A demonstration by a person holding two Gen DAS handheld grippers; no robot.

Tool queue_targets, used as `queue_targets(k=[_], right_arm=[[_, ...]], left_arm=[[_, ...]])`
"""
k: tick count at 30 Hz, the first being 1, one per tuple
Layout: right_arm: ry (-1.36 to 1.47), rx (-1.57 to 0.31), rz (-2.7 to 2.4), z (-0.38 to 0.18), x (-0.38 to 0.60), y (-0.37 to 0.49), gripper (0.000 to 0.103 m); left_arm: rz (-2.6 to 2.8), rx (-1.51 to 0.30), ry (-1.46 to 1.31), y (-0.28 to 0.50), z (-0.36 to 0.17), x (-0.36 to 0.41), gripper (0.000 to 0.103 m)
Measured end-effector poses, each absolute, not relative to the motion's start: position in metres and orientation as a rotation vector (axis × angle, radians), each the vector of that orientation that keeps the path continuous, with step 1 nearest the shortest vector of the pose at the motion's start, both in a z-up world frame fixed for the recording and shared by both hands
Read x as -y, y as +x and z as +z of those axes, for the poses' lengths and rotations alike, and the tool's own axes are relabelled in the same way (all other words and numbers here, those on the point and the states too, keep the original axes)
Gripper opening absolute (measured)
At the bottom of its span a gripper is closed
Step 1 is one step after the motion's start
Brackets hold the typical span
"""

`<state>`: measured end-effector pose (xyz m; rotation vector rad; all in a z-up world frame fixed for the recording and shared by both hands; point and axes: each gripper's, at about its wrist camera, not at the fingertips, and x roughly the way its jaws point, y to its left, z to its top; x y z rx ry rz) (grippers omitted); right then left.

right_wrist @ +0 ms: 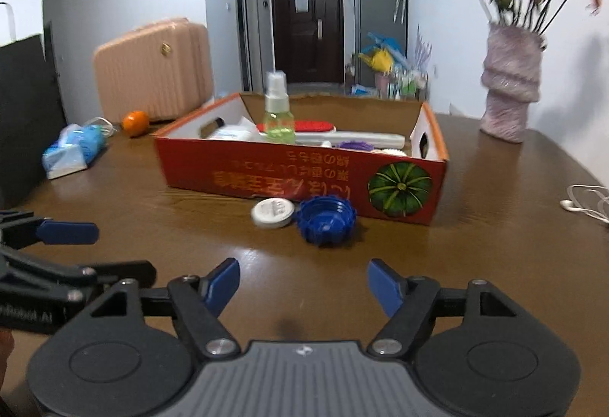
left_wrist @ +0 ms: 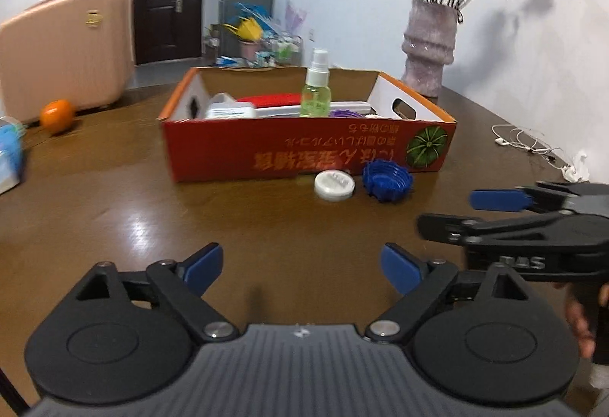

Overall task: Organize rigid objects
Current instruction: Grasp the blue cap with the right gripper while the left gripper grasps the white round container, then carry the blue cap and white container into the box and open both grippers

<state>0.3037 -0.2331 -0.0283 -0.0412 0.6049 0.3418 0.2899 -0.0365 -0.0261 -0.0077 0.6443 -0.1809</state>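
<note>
A red cardboard box (left_wrist: 304,154) (right_wrist: 297,177) stands on the brown table, holding a green spray bottle (left_wrist: 316,93) (right_wrist: 279,116), a red item and white items. In front of it lie a white round lid (left_wrist: 334,184) (right_wrist: 272,212) and a blue ridged cap (left_wrist: 386,182) (right_wrist: 325,220), side by side. My left gripper (left_wrist: 302,270) is open and empty, short of the lids. My right gripper (right_wrist: 303,285) is open and empty, facing the blue cap. Each gripper shows at the other view's edge.
An orange (left_wrist: 57,115) (right_wrist: 135,122) and a blue tissue pack (right_wrist: 72,150) lie at the left. A pink suitcase (left_wrist: 64,47) stands behind them. A vase with flowers (left_wrist: 430,43) (right_wrist: 510,89) stands at the back right. White earphones (left_wrist: 533,146) lie at the right.
</note>
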Motion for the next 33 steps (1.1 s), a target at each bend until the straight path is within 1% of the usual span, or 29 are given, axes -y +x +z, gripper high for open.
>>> queue_targets(k=[2,3,5,7,9,10,15,16,17,23,26,33], right_arm=[[-0.041,-0.636,0.333,-0.035,0.228,0.334,0.069],[-0.039,-0.645,0.335,-0.037,0.226,0.347,0.067],[-0.028,-0.666,0.348,-0.042,0.224,0.368,0.062],[-0.021,-0.684,0.347,-0.047,0.223,0.385,0.057],[-0.017,-0.699,0.35,-0.053,0.225,0.398,0.051],[-0.014,-0.706,0.357,-0.055,0.225,0.403,0.051],[0.026,-0.7,0.334,-0.056,0.245,0.405,0.05],[0.024,-0.697,0.312,-0.055,0.25,0.403,0.05],[0.018,-0.688,0.29,-0.054,0.256,0.401,0.05],[0.035,-0.667,0.264,-0.044,0.278,0.382,0.05],[0.037,-0.656,0.268,-0.038,0.279,0.371,0.05],[0.046,-0.63,0.313,-0.028,0.27,0.32,0.05]], left_arm=[[-0.2,-0.666,0.003,0.315,-0.032,0.041,0.082],[-0.213,-0.682,0.008,0.327,-0.035,0.043,0.08],[-0.236,-0.693,0.012,0.347,-0.039,0.045,0.072],[-0.24,-0.702,0.016,0.363,-0.042,0.048,0.07],[-0.255,-0.717,0.008,0.376,-0.045,0.05,0.062],[-0.266,-0.724,0.0,0.382,-0.046,0.051,0.056],[-0.367,-0.758,-0.014,0.404,-0.052,0.068,0.055],[-0.372,-0.755,-0.007,0.407,-0.052,0.073,0.05],[-0.374,-0.748,0.011,0.408,-0.053,0.079,0.038],[-0.349,-0.734,0.04,0.406,-0.054,0.092,0.037],[-0.326,-0.717,0.021,0.39,-0.049,0.087,0.037],[-0.254,-0.646,-0.05,0.295,-0.029,0.055,0.037]])
